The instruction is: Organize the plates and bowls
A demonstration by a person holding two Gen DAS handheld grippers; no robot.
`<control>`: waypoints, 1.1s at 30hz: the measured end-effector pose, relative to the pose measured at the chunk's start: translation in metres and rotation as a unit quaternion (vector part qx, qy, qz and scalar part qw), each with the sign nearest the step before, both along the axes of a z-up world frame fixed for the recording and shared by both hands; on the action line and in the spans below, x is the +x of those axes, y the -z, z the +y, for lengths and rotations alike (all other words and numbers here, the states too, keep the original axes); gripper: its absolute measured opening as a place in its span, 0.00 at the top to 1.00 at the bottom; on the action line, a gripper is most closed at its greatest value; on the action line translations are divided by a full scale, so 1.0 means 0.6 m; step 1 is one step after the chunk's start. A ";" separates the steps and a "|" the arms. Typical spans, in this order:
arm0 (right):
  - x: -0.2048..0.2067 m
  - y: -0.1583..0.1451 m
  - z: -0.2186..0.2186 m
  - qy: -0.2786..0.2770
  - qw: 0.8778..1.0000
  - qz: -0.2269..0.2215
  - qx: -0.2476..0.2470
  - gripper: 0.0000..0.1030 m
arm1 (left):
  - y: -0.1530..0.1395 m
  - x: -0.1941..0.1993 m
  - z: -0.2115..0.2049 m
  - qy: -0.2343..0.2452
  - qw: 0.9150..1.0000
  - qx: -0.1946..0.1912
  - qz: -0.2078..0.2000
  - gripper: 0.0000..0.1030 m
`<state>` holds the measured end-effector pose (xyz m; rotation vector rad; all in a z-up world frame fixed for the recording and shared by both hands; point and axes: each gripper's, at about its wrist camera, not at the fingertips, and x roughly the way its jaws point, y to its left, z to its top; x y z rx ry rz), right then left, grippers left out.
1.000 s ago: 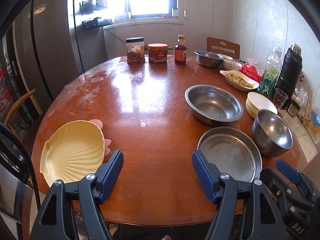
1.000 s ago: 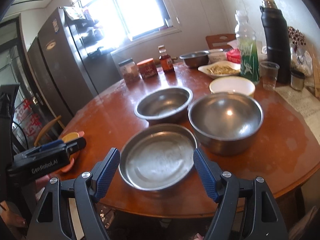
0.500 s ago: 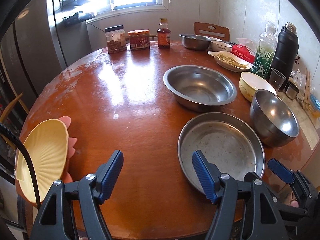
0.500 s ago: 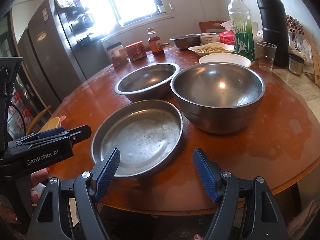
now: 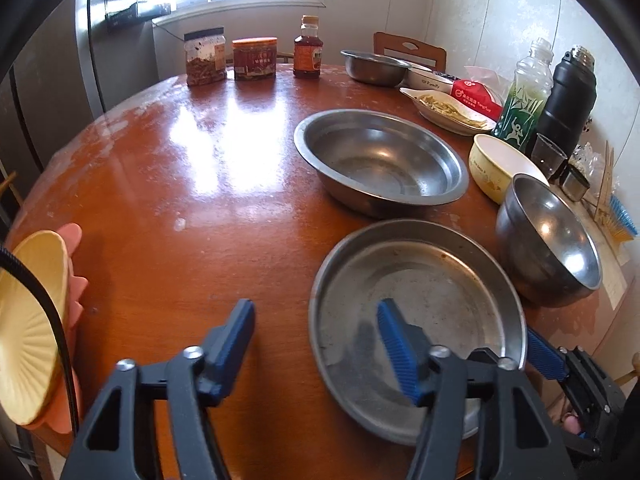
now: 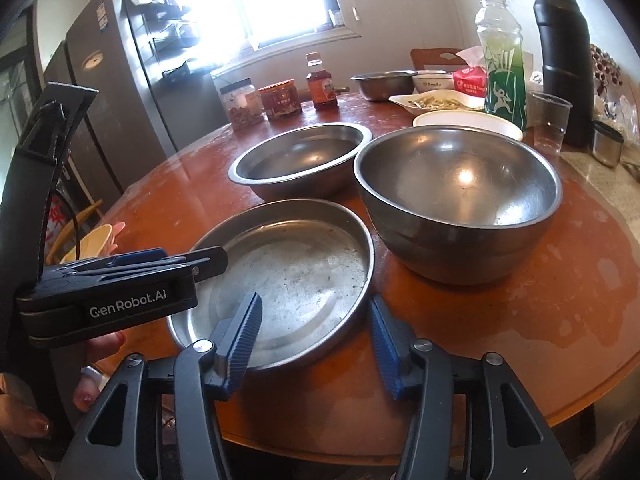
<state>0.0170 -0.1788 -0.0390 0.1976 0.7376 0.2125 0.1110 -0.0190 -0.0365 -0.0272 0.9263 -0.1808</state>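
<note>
Moved: both grippers dropped closer to flat steel pan [image 5: 416, 320], now bigger in both views; jaws have just been closing.
L gripper [image 5: 316, 344]: narrowed, straddles pan's left rim, pads not pressing.
R gripper [image 6: 316, 340]: narrowed, straddles pan's near-right rim, not clamped.
Pan: lower centre, on table [image 5: 168, 184].
Deep steel bowl [image 6: 456, 196]: right of pan, close.
Shell plate [image 5: 28, 328]: left edge.

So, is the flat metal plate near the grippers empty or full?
Empty. The flat metal plate shows only its bare, speckled bottom; no food or dish lies in it.
</note>
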 end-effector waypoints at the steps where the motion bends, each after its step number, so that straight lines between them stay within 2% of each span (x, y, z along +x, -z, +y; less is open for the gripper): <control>1: 0.001 0.000 0.000 -0.002 1.000 0.000 0.001 0.55 | 0.000 0.000 0.000 0.003 1.000 -0.006 -0.004 0.51; 3: 0.002 0.001 0.003 -0.008 1.000 -0.002 0.002 0.57 | 0.002 -0.003 -0.001 0.016 1.000 -0.025 -0.003 0.58; 9: -0.001 -0.001 0.011 -0.020 1.000 -0.003 0.003 0.59 | -0.002 -0.015 0.015 0.007 0.999 -0.038 -0.003 0.58; 21: -0.024 -0.032 0.047 -0.048 0.999 -0.024 0.003 0.59 | -0.048 -0.068 0.050 -0.013 0.999 -0.017 -0.037 0.58; 33: -0.030 -0.076 0.106 -0.076 0.996 -0.051 -0.003 0.59 | -0.085 -0.106 0.117 -0.049 0.996 -0.031 -0.061 0.58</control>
